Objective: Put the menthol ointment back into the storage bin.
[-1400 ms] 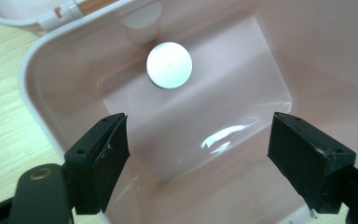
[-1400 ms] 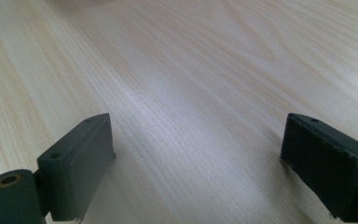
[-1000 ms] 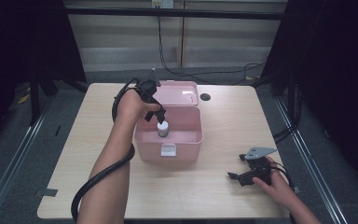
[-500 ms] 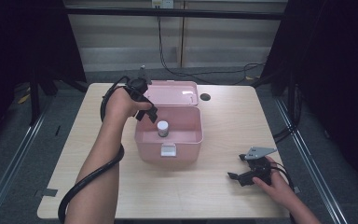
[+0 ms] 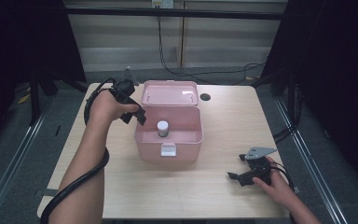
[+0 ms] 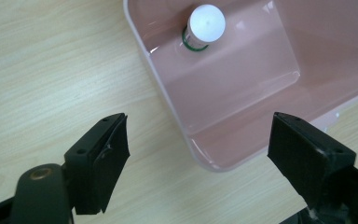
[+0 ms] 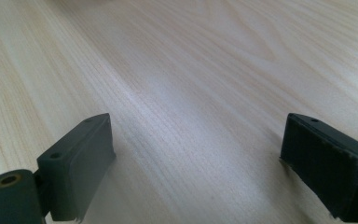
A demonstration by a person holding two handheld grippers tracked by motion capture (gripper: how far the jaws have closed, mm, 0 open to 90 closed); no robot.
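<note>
Spanning most of the high view, the table (image 5: 121, 186) carries a pink box (image 5: 168, 151) at the centre of the frame, its lid (image 5: 170, 93) thrown back toward the top of the picture. Inside, against the floor of the box, a small white-capped bottle (image 5: 162, 128) stands upright, nearer the box's left wall than its right. The left hand-held gripper (image 5: 137, 114) hangs just outside that left wall, at centre-left of the frame, jaws spread wide with nothing between them; in the left gripper view the bottle (image 6: 206, 25) sits at the top of the picture, beyond the box rim (image 6: 168, 112) and well clear of both jaws. The placing step looks finished, with the bottle set down and let go. What seems to remain is closing the box, which would call for reaching over to the lid and swinging it forward without knocking the bottle. The right hand-held gripper (image 5: 240, 178) rests low on the table at lower right, jaws parted and empty, well apart from the box.
</note>
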